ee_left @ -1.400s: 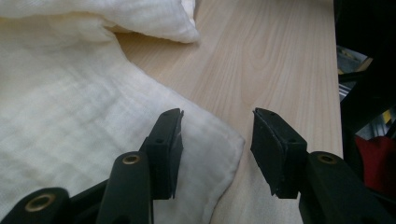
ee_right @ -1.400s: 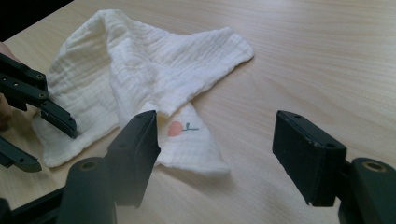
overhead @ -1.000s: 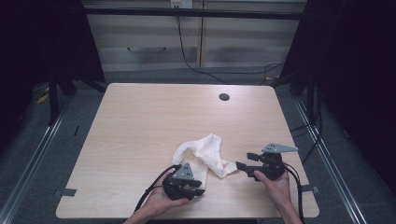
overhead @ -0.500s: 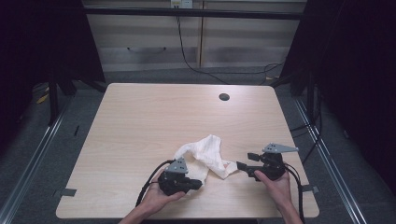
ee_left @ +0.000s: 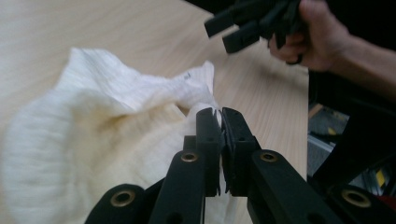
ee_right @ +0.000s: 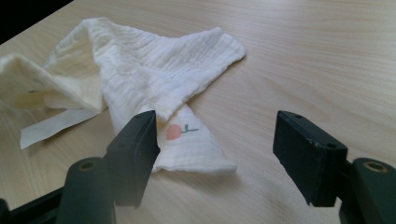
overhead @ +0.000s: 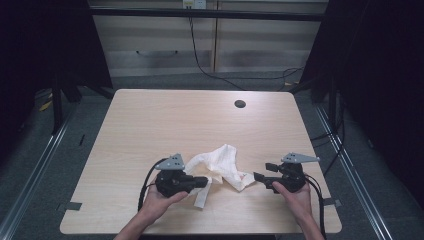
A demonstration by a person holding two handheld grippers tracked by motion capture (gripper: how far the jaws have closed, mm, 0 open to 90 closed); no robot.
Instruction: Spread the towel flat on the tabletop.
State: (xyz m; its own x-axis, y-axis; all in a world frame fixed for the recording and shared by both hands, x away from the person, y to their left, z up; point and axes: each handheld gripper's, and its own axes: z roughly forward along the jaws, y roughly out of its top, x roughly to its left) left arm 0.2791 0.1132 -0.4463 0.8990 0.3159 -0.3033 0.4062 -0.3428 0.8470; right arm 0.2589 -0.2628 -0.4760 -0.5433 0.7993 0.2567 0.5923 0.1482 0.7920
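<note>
White cloth (overhead: 222, 165) crumpled on the counter (overhead: 150, 125); left claw (overhead: 206, 181) has just clamped its edge, right claw (overhead: 260, 176) gapes empty beside it. Next: grasp the near corner.

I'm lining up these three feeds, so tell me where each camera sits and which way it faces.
High view: above the near edge, looking forward and down on the table; forearms, both hands.
Left gripper view: on the left gripper, looking along jaws shut on the cloth; right hand beyond.
Right gripper view: on the right gripper, looking through open jaws.
All three share the cloth.
</note>
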